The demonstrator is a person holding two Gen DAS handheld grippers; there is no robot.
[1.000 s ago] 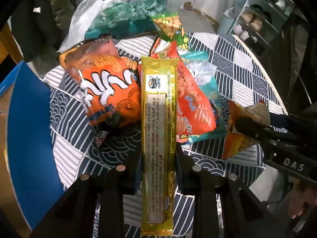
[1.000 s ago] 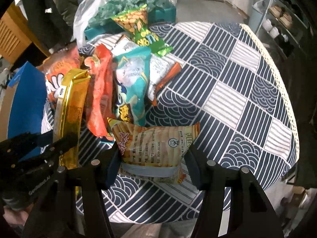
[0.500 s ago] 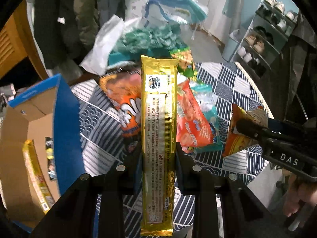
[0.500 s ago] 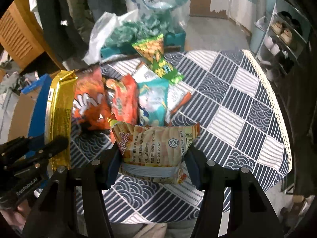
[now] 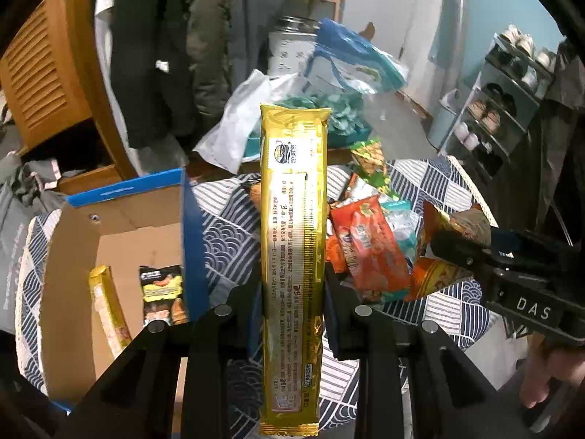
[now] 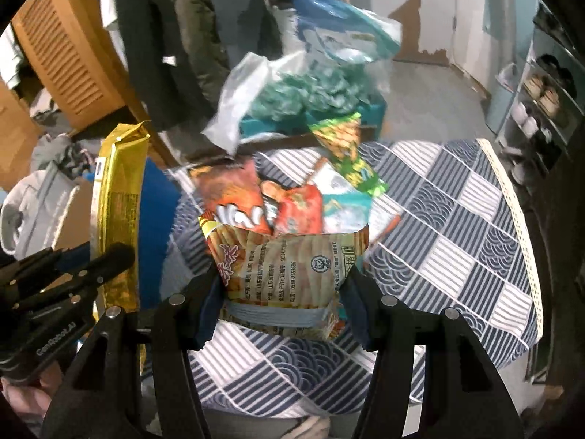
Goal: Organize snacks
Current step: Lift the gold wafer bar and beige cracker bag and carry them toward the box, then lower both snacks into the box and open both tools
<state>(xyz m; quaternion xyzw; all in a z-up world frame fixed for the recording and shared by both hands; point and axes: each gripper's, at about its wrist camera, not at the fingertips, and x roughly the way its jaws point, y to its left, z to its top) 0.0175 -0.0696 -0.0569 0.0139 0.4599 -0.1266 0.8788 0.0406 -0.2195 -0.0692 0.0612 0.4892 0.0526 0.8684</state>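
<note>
My left claw (image 5: 292,292) is clamped on a long gold foil snack pack (image 5: 292,219), held upright above the bench (image 5: 226,234) with its blue-and-white patterned cloth. The pack's back faces me, with a small round logo near the top and fine print too small to read. My right claw (image 6: 283,292) pinches a crinkled orange-and-beige snack bag (image 6: 289,263) by its lower part; its label shows a phone number, 0539-2653686. In the left view the right tool reads "DAS"; in the right view the left tool reads "GenRobot.AI". An open cardboard box with blue flaps (image 5: 120,226) sits left of the gold pack, holding another gold pack (image 5: 108,311) and a black-and-yellow nut packet (image 5: 161,292).
</note>
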